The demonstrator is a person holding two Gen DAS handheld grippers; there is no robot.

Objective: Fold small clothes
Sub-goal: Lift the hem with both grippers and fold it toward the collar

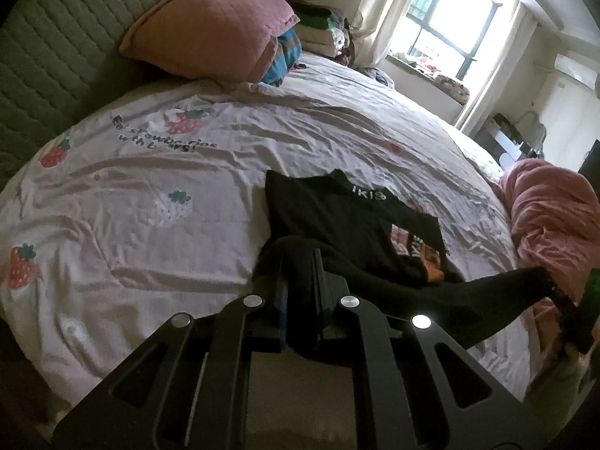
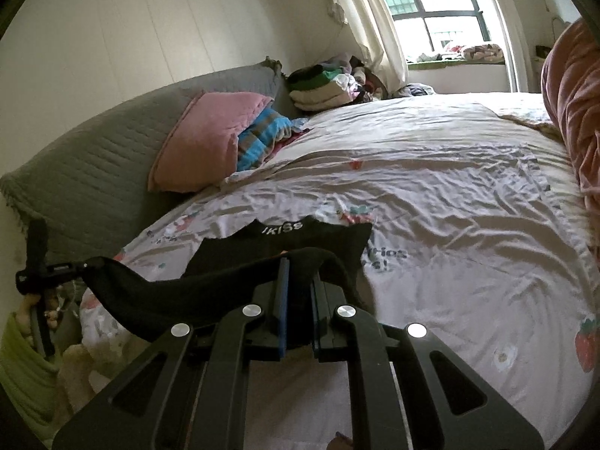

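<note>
Both sets of fingers are clamped on the near hem of the black shirt [image 1: 337, 217], left gripper [image 1: 300, 262] and right gripper [image 2: 300, 273] lifting it taut between them while its far part lies on the strawberry-print bedspread [image 1: 150, 172].

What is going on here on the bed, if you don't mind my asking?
A person is folding a small black garment on the strawberry-print bedsheet. The left gripper and the right gripper are each shut on its near edge, holding that edge raised between them. The rest, with its white lettering, lies flat on the sheet.
</note>
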